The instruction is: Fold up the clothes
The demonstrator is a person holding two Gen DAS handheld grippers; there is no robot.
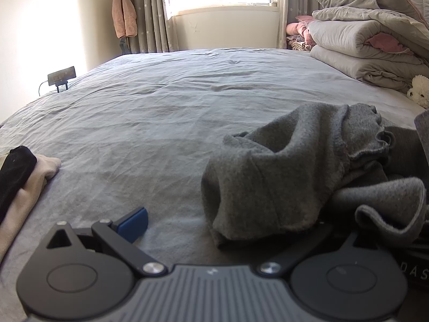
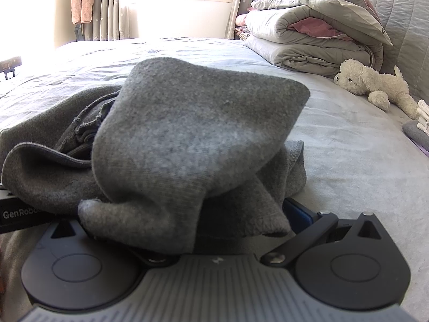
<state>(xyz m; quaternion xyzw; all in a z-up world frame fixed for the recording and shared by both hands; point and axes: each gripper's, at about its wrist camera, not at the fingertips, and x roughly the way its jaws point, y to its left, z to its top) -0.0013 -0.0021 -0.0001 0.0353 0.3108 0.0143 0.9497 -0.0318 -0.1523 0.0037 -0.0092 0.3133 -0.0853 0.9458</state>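
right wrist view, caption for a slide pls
Grey knit garment bunched over the right tongs on a grey bed, white plush dog beyond.

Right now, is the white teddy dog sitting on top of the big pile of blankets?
No, the white plush dog lies flat on the bed sheet in front of the folded quilts, not on them.

Folded quilts (image 2: 308,35) stacked at bed head; white plush dog (image 2: 375,86) beside; pink jacket (image 1: 124,13) hanging by curtains (image 1: 147,13)
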